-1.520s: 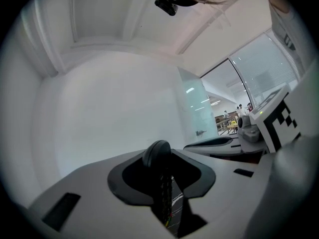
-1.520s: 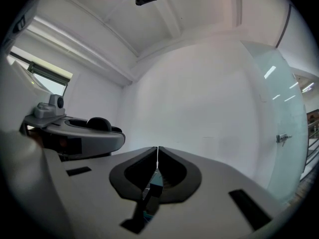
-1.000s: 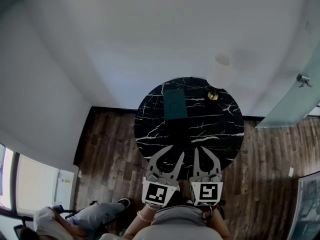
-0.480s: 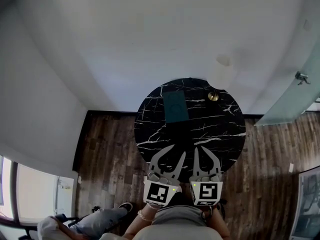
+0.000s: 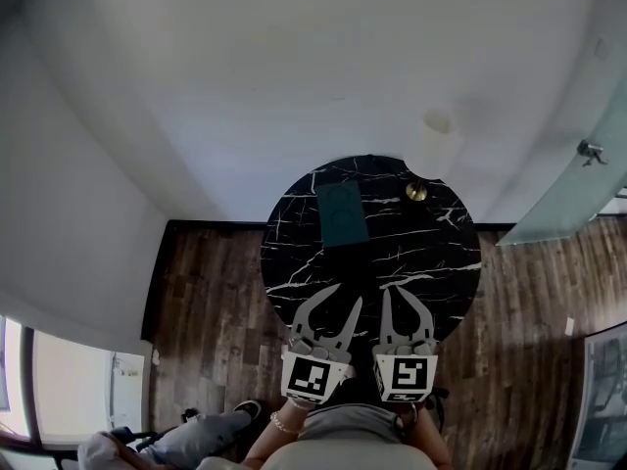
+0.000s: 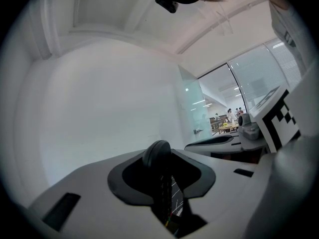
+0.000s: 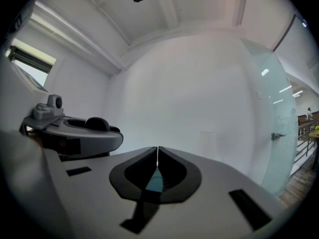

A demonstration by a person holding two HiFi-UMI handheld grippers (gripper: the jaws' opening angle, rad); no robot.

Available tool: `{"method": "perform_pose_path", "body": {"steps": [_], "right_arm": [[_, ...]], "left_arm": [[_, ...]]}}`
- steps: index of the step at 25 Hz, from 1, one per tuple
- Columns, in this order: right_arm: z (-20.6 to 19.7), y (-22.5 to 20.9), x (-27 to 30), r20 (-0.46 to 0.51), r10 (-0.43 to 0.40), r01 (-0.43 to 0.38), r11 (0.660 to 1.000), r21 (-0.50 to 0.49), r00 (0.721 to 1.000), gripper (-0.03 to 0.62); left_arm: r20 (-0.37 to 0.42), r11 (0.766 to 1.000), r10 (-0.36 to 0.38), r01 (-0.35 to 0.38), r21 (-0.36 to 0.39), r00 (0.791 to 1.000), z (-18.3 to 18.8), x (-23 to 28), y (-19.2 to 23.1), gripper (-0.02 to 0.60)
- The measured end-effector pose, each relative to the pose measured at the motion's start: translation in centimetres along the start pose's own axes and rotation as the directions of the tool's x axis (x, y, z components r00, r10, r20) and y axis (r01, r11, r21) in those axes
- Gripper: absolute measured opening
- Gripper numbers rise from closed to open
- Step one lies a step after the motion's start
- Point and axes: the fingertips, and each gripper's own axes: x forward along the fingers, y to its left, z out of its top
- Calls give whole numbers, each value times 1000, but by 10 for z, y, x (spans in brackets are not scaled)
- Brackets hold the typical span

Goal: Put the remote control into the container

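On the far left part of a round black marble table point(image 5: 431, 253) lies a flat dark green rectangle point(image 5: 342, 213); I cannot tell whether it is the container or holds a remote control. No separate remote control shows in any view. Both grippers hang side by side over the table's near edge, well short of the green rectangle. The left gripper point(image 5: 348, 295) point(image 6: 157, 156) is shut with nothing in it. The right gripper point(image 7: 157, 156) point(image 5: 392, 290) is also shut and empty, and a sliver of green shows through its jaws.
A small brass object point(image 5: 416, 192) stands at the table's far right. White walls close in behind the table. A glass door with a handle point(image 5: 592, 153) is at the right. A seated person's leg point(image 5: 196, 429) shows at the bottom left on the wooden floor point(image 5: 216, 292).
Both grippers have stayed where they were, shut. The head view has shifted slightly, and the seated person at the bottom left has slid further out of view.
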Motion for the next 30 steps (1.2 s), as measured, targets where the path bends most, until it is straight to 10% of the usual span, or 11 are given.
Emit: {"method": "perform_pose_path", "body": {"steps": [30], "right_arm": [[-32,-75,101,-79,108,-108,994,10,991,14]], "left_arm": [[-187,993,77,-93,-77,979,-74,113,19,120]]}}
